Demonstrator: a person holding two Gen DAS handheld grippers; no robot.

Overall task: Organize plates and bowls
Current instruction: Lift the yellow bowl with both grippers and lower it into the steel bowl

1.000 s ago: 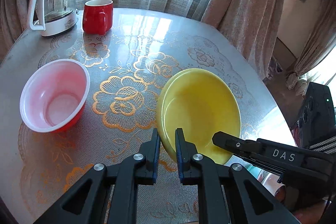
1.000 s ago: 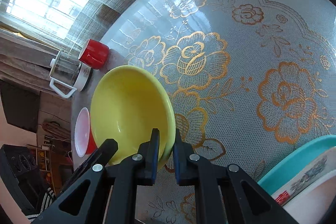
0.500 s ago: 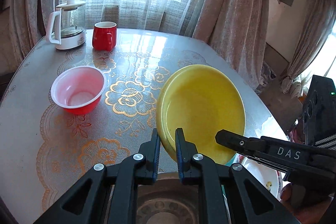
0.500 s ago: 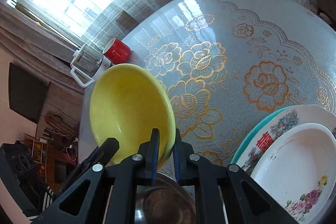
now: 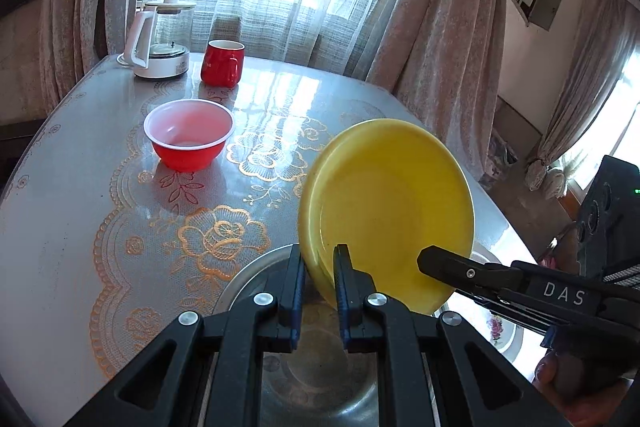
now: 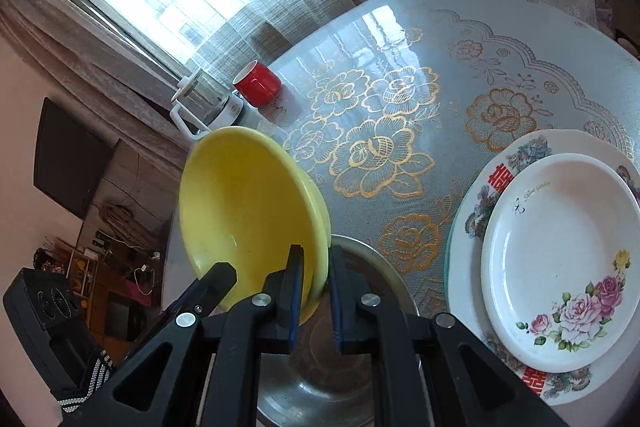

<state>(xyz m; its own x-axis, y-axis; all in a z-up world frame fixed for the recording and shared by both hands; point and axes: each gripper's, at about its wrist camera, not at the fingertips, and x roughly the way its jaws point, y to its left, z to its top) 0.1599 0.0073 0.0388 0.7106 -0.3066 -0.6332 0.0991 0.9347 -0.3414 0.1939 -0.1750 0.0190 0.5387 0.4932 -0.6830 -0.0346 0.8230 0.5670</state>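
Left wrist view: the left gripper (image 5: 319, 267) is clamped on the near rim of the yellow plate (image 5: 394, 211), which is tilted up on edge above a metal bowl (image 5: 320, 383) lying just under the fingers. To the right of this gripper, the right gripper (image 5: 430, 261) reaches in and meets the same plate at its lower right edge; its pads are hidden from here, so the hold seems firm but cannot be confirmed in this view. Ahead and to the left, well apart, a red bowl (image 5: 188, 137) sits on the tabletop (image 5: 60, 227). Farther ahead stand a red mug (image 5: 222, 63) and a white kettle (image 5: 160, 43), side by side.

Right wrist view: the right gripper (image 6: 314, 269) is closed on the yellow plate's rim, the plate (image 6: 244, 211) rising to the left of the fingers. The metal bowl (image 6: 384, 275) lies directly beneath. To the right, a small white floral plate (image 6: 560, 255) is stacked on a larger patterned plate (image 6: 516, 159).
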